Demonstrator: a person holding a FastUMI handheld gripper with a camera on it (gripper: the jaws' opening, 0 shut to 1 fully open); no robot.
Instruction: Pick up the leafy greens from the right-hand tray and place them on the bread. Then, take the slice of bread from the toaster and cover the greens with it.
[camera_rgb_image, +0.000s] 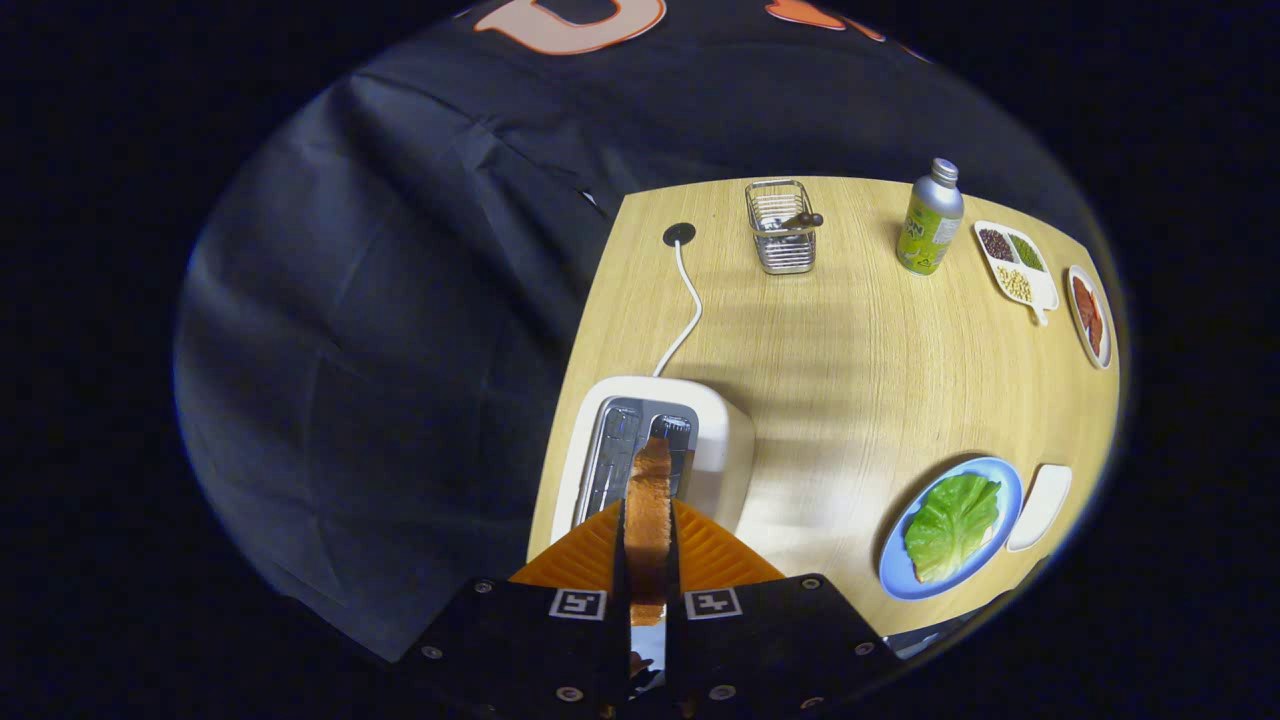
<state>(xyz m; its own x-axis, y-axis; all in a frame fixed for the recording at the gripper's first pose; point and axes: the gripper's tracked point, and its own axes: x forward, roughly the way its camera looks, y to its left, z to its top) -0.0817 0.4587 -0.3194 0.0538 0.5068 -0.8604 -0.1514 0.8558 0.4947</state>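
Wooden table (850, 400) – gripper (648, 540) clamps bread slice (650, 500) above toaster (660, 450)

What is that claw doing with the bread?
A person is making a sandwich with a hand-held claw. Right now the claw is shut on a slice of bread, holding it just above the white toaster. Over on the blue plate, the leafy greens already lie in place. The slice has not yet been put over the greens.

A light wooden table (850, 400) stands against a dark cloth wall (400, 300). The cloth is creased. Light falls on the tabletop.
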